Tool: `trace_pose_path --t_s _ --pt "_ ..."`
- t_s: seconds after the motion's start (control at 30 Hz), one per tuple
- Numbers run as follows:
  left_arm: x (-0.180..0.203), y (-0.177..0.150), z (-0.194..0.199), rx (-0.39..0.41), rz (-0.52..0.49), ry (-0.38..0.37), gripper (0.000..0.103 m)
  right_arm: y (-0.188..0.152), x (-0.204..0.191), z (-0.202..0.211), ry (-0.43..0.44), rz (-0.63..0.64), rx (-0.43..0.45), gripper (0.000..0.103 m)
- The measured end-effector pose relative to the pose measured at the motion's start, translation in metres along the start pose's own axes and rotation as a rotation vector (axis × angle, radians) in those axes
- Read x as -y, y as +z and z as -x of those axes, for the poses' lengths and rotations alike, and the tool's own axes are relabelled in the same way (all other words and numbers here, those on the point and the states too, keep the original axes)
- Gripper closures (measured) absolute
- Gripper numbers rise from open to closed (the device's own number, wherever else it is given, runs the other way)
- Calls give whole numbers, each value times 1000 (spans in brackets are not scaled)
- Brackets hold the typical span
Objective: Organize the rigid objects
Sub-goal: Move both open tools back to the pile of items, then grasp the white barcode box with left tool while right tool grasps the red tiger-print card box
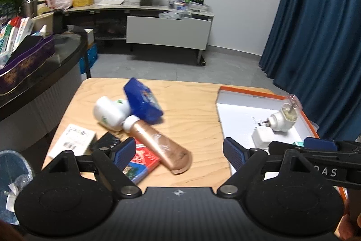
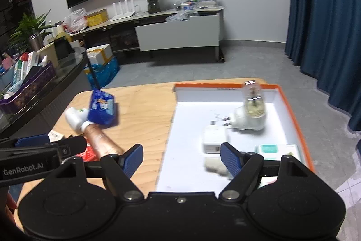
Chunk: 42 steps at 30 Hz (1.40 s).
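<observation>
From the left wrist, your left gripper (image 1: 179,151) hangs released with nothing between its pads, above the wooden table (image 1: 194,105). Just ahead of the left pad the copper tube (image 1: 161,146) lies slantwise, its white cap touching the white bottle (image 1: 110,114), with the blue pack (image 1: 143,103) resting on both. The red box (image 1: 140,162) sits partly under the tube, close to that same pad; a white carton (image 1: 72,141) lies farther left. Ahead of the right pad is the orange-rimmed tray (image 1: 248,90), which already holds the plug-in diffuser (image 1: 284,116) and a white charger (image 1: 262,137).

From the right wrist, your right gripper (image 2: 181,159) is also wide and empty, straddling the tray's near left wall; the charger lies just beyond its right pad, and a teal box (image 2: 270,149) farther right.

I judge the tube the easiest next pick. Come down across its middle, pads square to its length, and lift straight so the blue pack does not slide. Set it in bare tray floor, clear of the diffuser.
</observation>
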<state>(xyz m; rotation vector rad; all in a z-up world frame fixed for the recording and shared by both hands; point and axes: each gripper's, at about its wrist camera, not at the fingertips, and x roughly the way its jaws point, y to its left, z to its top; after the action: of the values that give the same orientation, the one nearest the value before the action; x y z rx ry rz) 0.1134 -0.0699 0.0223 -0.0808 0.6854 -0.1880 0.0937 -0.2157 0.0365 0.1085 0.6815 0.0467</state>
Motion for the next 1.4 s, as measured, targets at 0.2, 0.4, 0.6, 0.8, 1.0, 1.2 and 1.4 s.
trace_pose_path --t_s 0.2,0.4,0.6,0.8,1.0,1.2,1.4 --pt "-31 -8 9 3 21 45 17 -4 -31 -10 48 44 -23 14" --pt "-60 -16 12 -14 58 64 16 -10 -59 -23 90 79 -52 14" --pt "-92 -27 7 -38 76 111 13 -16 -71 -27 111 106 -73 14" --pt "-125 -30 -19 -79 89 180 11 -19 -70 -33 110 99 -85 14" --pt "-142 -22 -55 -121 60 196 11 -20 -70 -37 112 93 -89 14" --pt "-150 -16 -77 -129 7 175 15 -24 -81 -41 163 67 -124 14" --pt "-158 -15 -72 -98 -12 184 43 -29 -113 -58 205 -21 -203 14"
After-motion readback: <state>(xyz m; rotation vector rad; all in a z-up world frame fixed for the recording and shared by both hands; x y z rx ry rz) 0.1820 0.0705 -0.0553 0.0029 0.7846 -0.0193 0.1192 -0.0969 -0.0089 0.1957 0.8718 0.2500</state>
